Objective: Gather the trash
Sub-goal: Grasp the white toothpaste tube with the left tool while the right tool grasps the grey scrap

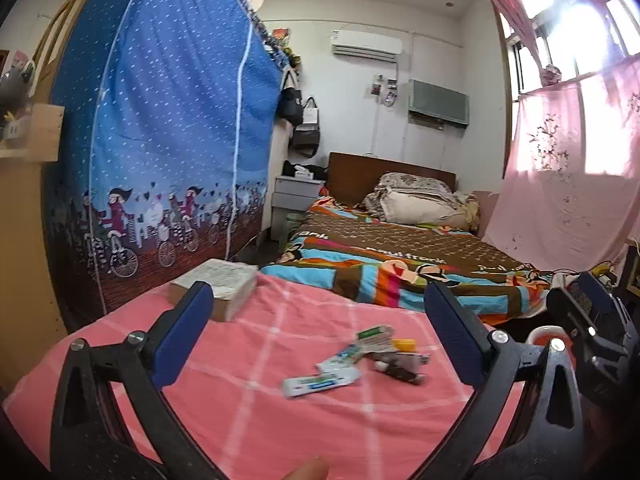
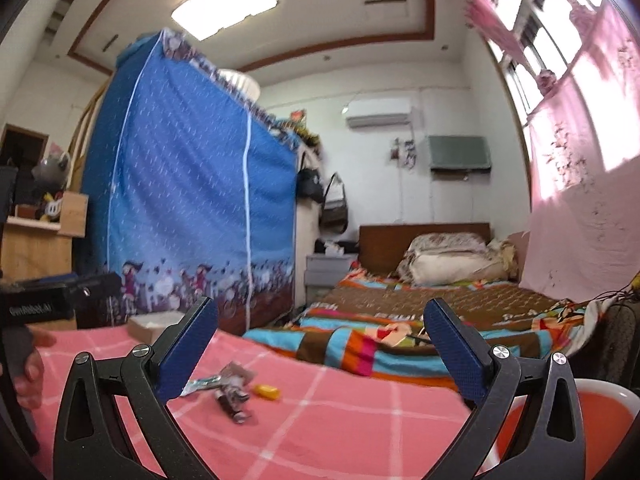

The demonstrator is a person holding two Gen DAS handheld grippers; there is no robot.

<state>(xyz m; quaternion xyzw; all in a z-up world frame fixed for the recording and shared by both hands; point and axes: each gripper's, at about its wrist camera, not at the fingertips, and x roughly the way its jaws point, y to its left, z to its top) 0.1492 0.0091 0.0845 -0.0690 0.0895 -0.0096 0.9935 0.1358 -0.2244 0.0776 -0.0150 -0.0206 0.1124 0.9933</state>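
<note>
**A:** Which step was reached here? Nothing seemed to be picked up yet.

**B:** Right, it looked like the approach stage. The left gripper (image 1: 318, 330) was held spread wide with nothing between its fingers, and the same was seen for the right gripper (image 2: 320, 346). Both were kept above the surface, which was covered by a pink checked cloth (image 1: 248, 412).

**A:** And the trash?

**B:** A small pile of wrappers (image 1: 352, 360) was left in the middle of the cloth: a white and green tube-like packet (image 1: 320, 384), a crumpled grey foil piece (image 1: 400, 364) and a little yellow bit (image 1: 404, 345), all close together, some touching. A cardboard box (image 1: 224, 286) was sat at the far left corner, well apart from them.

**A:** Where was it supposed to go?

**B:** Probably the red and white bin (image 2: 560, 420) seen low at the right edge. A gripper would likely need to be lowered over one wrapper and closed on it. The flat packets could be tricky to pinch off soft cloth.
</note>
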